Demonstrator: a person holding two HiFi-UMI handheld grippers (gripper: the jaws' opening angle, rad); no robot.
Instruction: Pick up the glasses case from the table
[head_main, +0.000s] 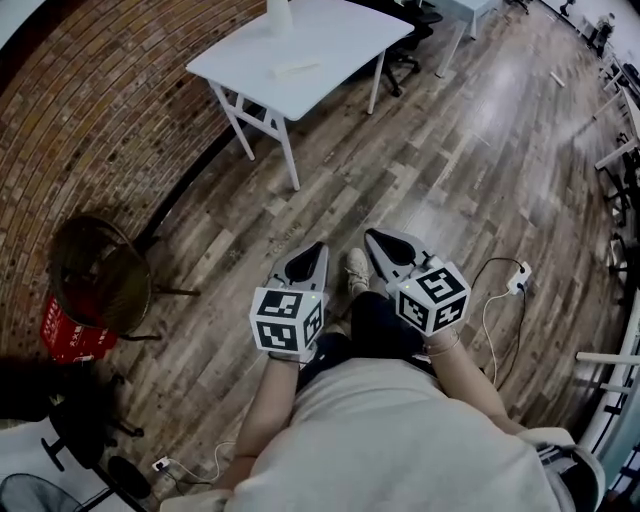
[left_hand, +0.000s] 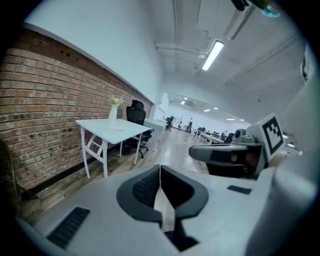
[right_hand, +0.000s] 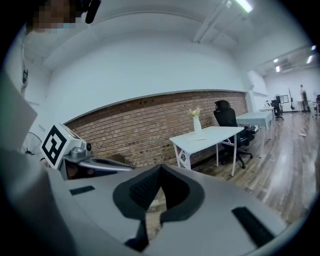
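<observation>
A pale, flat glasses case (head_main: 297, 69) lies on the white table (head_main: 335, 40) far ahead by the brick wall. It also shows as a thin strip, the case (left_hand: 116, 129) in the left gripper view and the case (right_hand: 198, 139) in the right gripper view. My left gripper (head_main: 318, 247) and right gripper (head_main: 371, 235) hang side by side over the wooden floor, well short of the table. Both are shut with nothing between the jaws, as the left gripper (left_hand: 160, 167) and the right gripper (right_hand: 161, 166) show in their own views.
A white vase with flowers (left_hand: 113, 111) stands at the table's far end. A black office chair (right_hand: 227, 120) sits behind the table. A wicker chair (head_main: 100, 275) and a red crate (head_main: 68, 335) stand at the left. A power strip with cable (head_main: 517, 280) lies at the right.
</observation>
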